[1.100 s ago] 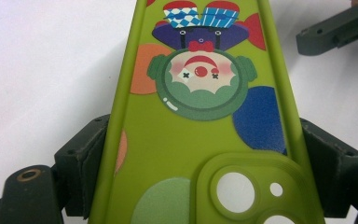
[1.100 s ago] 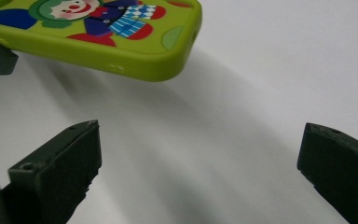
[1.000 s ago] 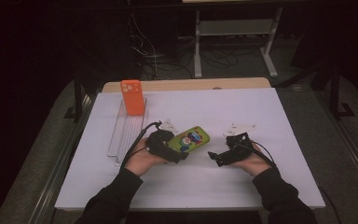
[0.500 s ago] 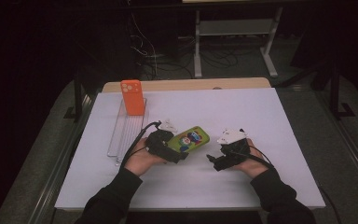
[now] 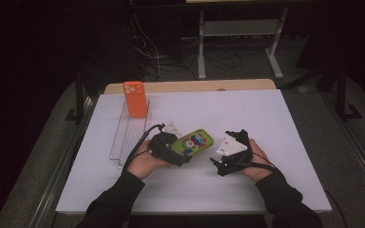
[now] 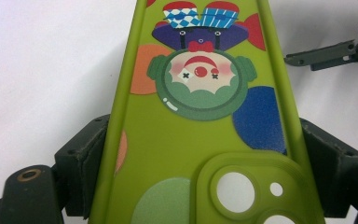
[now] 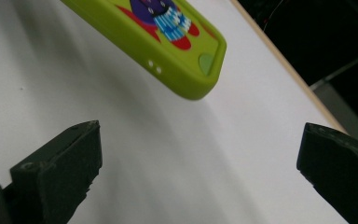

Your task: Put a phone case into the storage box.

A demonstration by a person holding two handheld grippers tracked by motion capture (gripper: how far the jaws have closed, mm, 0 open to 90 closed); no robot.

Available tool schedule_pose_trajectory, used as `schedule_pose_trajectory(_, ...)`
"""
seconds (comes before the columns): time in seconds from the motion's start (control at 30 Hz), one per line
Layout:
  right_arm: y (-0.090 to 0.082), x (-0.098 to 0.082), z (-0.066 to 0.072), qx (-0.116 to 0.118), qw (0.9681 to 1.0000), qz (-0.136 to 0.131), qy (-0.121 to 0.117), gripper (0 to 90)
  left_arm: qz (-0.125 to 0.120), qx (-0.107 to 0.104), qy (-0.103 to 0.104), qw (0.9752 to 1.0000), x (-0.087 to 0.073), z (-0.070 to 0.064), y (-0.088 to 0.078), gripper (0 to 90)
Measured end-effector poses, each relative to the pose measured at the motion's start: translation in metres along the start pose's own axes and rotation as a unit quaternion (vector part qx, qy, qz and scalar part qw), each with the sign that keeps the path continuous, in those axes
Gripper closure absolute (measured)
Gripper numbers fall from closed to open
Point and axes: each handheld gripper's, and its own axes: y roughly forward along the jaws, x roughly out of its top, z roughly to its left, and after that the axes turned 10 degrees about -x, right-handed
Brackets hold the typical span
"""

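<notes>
The phone case is showing lime green, with a clown face in a dark green ring, a red nose, pink cheeks, a red bow, a purple hat with blue-and-white checks, and blue, orange and pale green circles around it. The left gripper and the right gripper are both looking black, the right one wearing a pale grey plate, and both sleeves are dark. The second phone case is standing out bright orange against the white table, beside a clear rack.
</notes>
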Motion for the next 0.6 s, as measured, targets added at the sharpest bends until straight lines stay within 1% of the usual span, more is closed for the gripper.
schedule_pose_trajectory(0.13,-0.002,0.002,0.003,-0.017,0.9995,-0.011,-0.025,0.0,0.002,0.002,0.001,1.0,0.0,-0.001,0.0,15.6)
schedule_pose_trajectory(0.17,-0.002,0.002,0.003,-0.024,0.9988,-0.011,-0.042,0.0,0.001,0.003,0.001,1.0,0.0,-0.001,0.001,15.6)
schedule_pose_trajectory(0.2,-0.002,0.002,0.003,-0.029,0.9982,-0.014,-0.051,0.0,0.002,0.003,0.002,1.0,0.0,-0.001,0.001,15.6)
schedule_pose_trajectory(0.37,-0.003,0.003,0.008,-0.048,0.9949,-0.022,-0.086,0.0,0.006,0.002,0.005,1.0,0.0,0.0,0.0,15.6)
schedule_pose_trajectory(0.4,-0.003,0.004,0.009,-0.051,0.9942,-0.023,-0.092,0.0,-0.004,0.002,-0.003,1.0,0.0,-0.001,0.002,15.6)
schedule_pose_trajectory(0.43,-0.003,0.004,0.01,-0.06,0.9927,-0.027,-0.101,0.0,-0.004,0.001,-0.004,1.0,0.0,-0.001,0.002,15.6)
schedule_pose_trajectory(0.5,-0.003,0.005,0.013,-0.071,0.9905,-0.029,-0.114,0.0,-0.003,0.0,-0.004,1.0,0.0,-0.001,0.002,15.6)
schedule_pose_trajectory(0.53,-0.004,0.005,0.013,-0.074,0.989,-0.032,-0.124,0.0,-0.002,0.002,0.0,1.0,0.0,0.0,0.002,15.6)
schedule_pose_trajectory(0.6,-0.004,0.006,0.015,-0.087,0.9847,-0.035,-0.147,0.0,-0.005,0.002,-0.005,1.0,0.0,-0.001,0.003,15.7)
